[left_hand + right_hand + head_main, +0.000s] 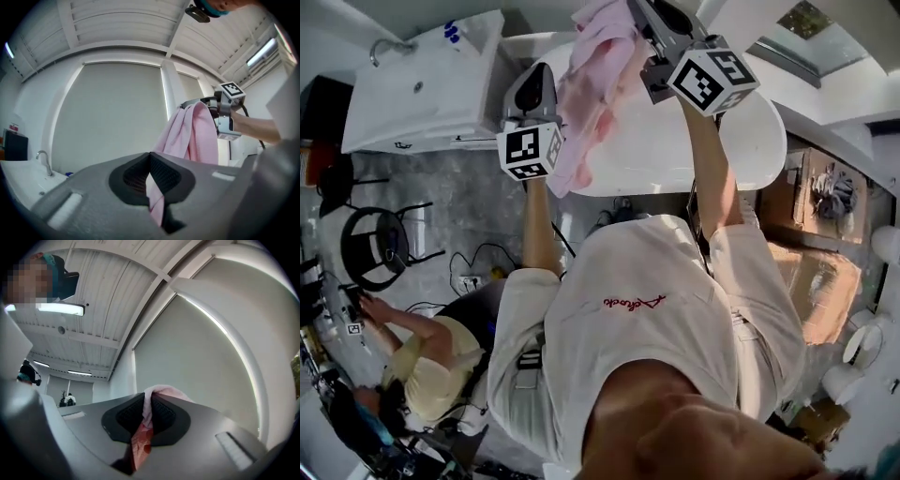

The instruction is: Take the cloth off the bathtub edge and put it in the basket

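Left tongs point(151, 180), right tongs point(147, 414) tight on pink cloth point(197, 136).

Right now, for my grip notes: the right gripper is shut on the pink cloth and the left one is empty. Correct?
No: the left gripper is shut on the cloth too, per the left gripper view; the right gripper grips it.
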Demonstrator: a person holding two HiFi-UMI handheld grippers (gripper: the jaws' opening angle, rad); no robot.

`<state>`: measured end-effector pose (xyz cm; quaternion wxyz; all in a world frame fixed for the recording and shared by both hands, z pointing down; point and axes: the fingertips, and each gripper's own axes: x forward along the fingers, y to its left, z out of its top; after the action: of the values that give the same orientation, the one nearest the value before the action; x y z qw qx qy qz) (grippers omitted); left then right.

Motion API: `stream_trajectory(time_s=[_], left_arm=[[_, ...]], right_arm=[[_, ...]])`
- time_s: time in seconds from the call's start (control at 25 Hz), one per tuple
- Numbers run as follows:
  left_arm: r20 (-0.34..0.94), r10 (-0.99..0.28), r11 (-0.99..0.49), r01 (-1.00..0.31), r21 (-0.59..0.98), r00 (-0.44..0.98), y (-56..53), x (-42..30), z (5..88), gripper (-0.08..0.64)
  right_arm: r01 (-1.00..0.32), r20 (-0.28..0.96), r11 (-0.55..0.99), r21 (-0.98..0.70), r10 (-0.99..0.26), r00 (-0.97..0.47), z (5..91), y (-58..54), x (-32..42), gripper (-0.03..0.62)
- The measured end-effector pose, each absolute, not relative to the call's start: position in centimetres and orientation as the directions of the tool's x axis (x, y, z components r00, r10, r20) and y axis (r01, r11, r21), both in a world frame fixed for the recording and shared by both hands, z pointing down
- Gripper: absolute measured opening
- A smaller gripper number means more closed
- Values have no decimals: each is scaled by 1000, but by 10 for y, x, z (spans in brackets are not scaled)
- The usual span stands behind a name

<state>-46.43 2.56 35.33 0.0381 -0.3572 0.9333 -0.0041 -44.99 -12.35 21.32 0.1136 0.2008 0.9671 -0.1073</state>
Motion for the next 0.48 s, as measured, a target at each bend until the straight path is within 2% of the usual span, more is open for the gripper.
stream_trajectory(time_s=[0.24, 0.48], left_arm=[[-96, -802, 594, -805, -16, -590, -30, -436, 347, 2], [-106, -918, 387, -922, -16, -383, -101, -375, 345, 2]], right_arm=[[237, -311, 957, -166, 177, -934, 192, -174, -371, 26], [3, -398, 996, -84, -31, -917, 131, -217, -257, 27]])
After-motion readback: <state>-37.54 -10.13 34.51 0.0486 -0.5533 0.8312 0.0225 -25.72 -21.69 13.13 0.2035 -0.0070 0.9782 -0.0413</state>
